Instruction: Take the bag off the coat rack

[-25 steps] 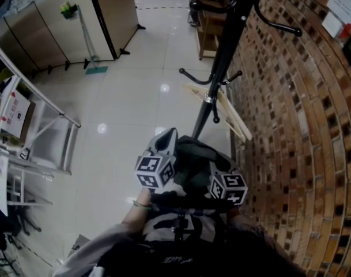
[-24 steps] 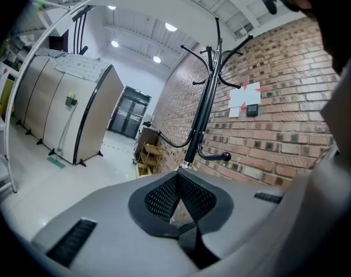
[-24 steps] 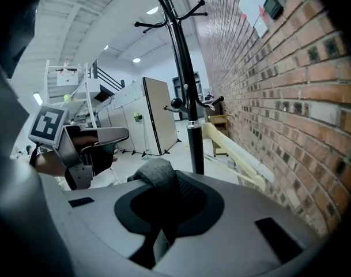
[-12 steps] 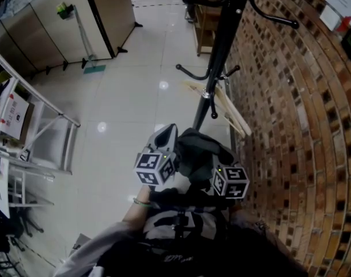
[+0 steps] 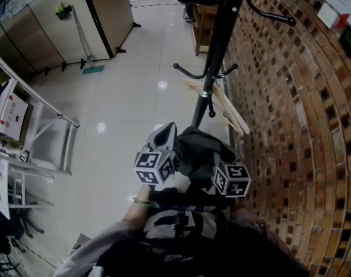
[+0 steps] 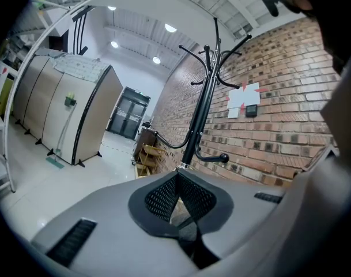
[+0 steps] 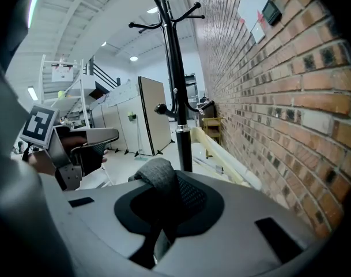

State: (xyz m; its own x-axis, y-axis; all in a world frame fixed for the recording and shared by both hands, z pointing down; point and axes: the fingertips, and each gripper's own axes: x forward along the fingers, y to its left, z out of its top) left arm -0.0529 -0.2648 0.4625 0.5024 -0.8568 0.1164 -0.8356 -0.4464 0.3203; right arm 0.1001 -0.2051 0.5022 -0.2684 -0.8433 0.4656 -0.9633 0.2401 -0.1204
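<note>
The black coat rack (image 5: 218, 45) stands by the brick wall, and its hooks are bare in the left gripper view (image 6: 201, 114) and the right gripper view (image 7: 175, 68). The dark bag (image 5: 198, 152) hangs low in front of me, off the rack, between the two grippers. My right gripper (image 7: 161, 180) is shut on the bag's grey strap (image 7: 155, 175); in the head view the bag hides its tips, leaving only its marker cube (image 5: 233, 180) in sight. My left gripper (image 5: 168, 134) sits just left of the bag, its jaws (image 6: 178, 183) shut with nothing between them.
Pale wooden slats (image 5: 227, 111) lean on the brick wall (image 5: 290, 126) behind the rack's base. A small wooden shelf (image 5: 201, 25) stands farther back. A white metal frame (image 5: 37, 131) is at the left, folding partitions (image 5: 54, 22) and a mop (image 5: 77, 33) beyond. Glossy tiled floor lies between.
Both grippers and the bag stay almost still near my body. The coat rack has slid slightly up and left in the head view.
</note>
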